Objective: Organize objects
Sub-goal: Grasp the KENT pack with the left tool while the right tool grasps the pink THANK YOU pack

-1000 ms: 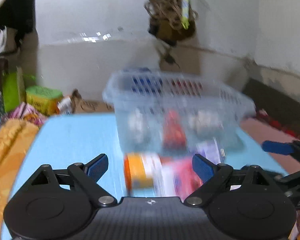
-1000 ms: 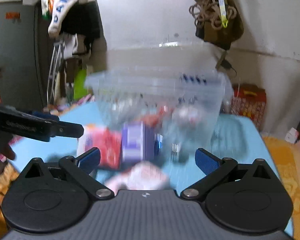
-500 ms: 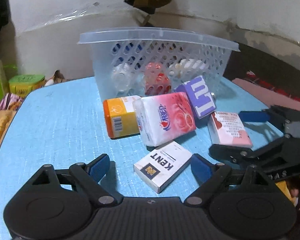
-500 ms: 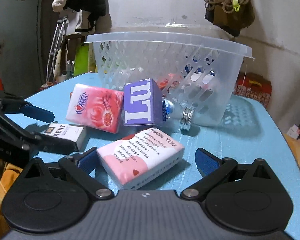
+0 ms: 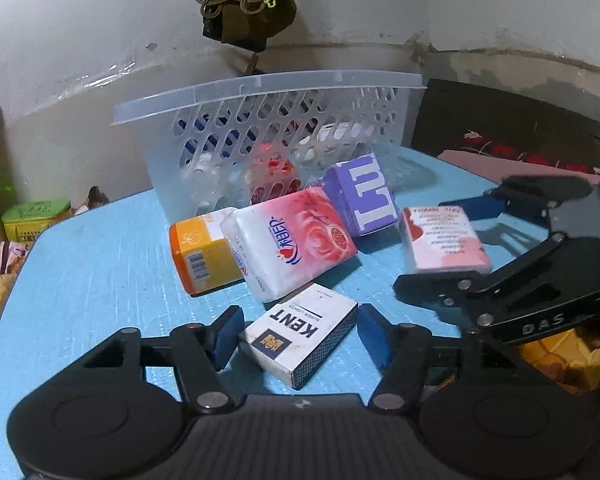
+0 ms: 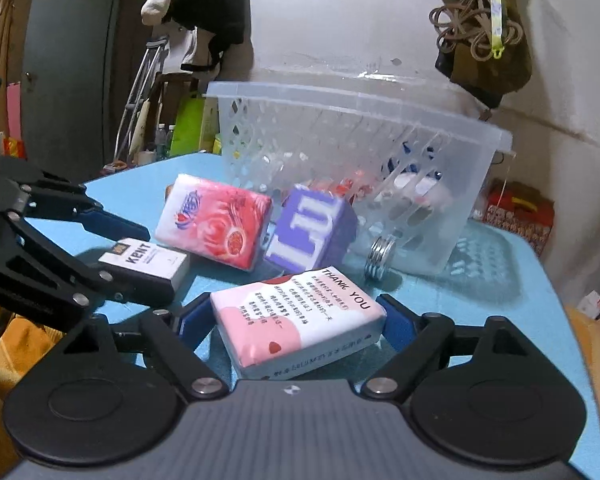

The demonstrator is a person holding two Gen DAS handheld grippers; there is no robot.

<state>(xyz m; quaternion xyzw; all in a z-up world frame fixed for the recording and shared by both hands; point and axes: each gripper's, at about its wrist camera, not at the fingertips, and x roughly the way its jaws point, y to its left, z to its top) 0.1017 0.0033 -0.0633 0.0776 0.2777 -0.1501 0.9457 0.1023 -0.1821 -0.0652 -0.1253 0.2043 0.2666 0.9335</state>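
A clear plastic basket point(image 5: 268, 92) point(image 6: 360, 116) stands at the back of the blue table point(image 5: 92, 264) with a few items inside. In front lie an orange box point(image 5: 200, 256), a red-and-white tissue pack point(image 5: 296, 240) point(image 6: 216, 220), a purple box point(image 5: 364, 196) point(image 6: 312, 228), a pink "THANK YOU" pack point(image 5: 444, 240) point(image 6: 296, 320) and a white KENT box point(image 5: 300, 332) point(image 6: 144, 260). My left gripper point(image 5: 298, 336) is open with its pads on either side of the KENT box. My right gripper point(image 6: 286, 324) is open with its pads close on either side of the pink pack.
A stack of metal discs point(image 6: 380, 256) leans at the basket's foot. A green tin point(image 5: 32, 220) and clutter sit beyond the table's left edge. A bag with cords point(image 5: 244, 4) hangs on the wall. Yellow cloth point(image 6: 588, 344) lies off the table's right side.
Both grippers have moved down and forward to the table. The left now straddles the KENT box, the right straddles the pink pack, and both sets of fingers have narrowed.
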